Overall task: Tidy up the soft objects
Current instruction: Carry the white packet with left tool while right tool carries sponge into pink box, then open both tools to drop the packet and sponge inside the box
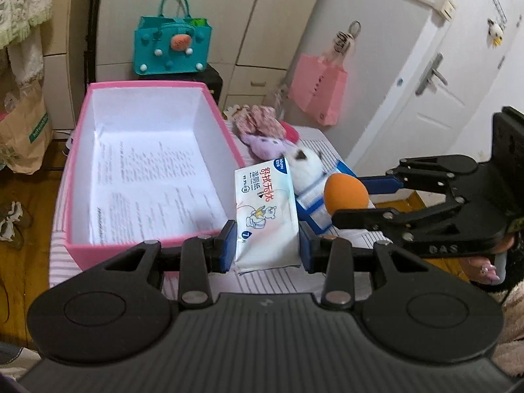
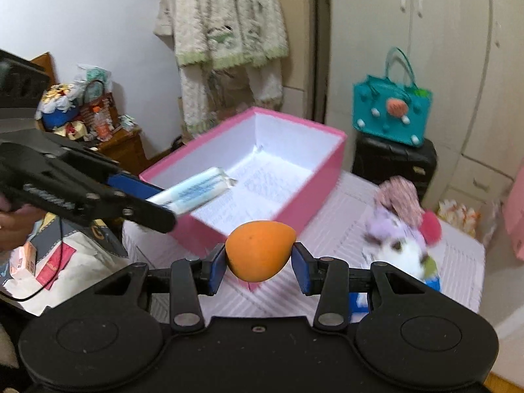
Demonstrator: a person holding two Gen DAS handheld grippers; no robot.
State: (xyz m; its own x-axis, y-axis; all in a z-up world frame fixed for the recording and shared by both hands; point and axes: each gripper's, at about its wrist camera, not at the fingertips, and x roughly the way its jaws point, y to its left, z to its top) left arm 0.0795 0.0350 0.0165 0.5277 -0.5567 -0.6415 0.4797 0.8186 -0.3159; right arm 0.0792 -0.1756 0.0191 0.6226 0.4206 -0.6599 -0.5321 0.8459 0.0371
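Note:
My left gripper (image 1: 267,245) is shut on a white wet-wipes pack (image 1: 265,216), held upright above the striped tabletop, just right of the pink box (image 1: 78,150). My right gripper (image 2: 258,267) is shut on an orange egg-shaped sponge (image 2: 260,250), lifted near the box's (image 2: 314,190) front corner. In the left wrist view the right gripper (image 1: 352,201) comes in from the right with the sponge (image 1: 345,196). In the right wrist view the left gripper (image 2: 154,203) comes in from the left with the wipes pack (image 2: 196,193) over the box's edge. The box holds only printed paper.
A pile of soft toys (image 1: 271,134), purple, white and pink, lies beside the box, seen also as toys (image 2: 402,229) in the right wrist view. A teal felt bag (image 1: 172,49) stands on a black case behind. A pink paper bag (image 1: 319,88) hangs by the door.

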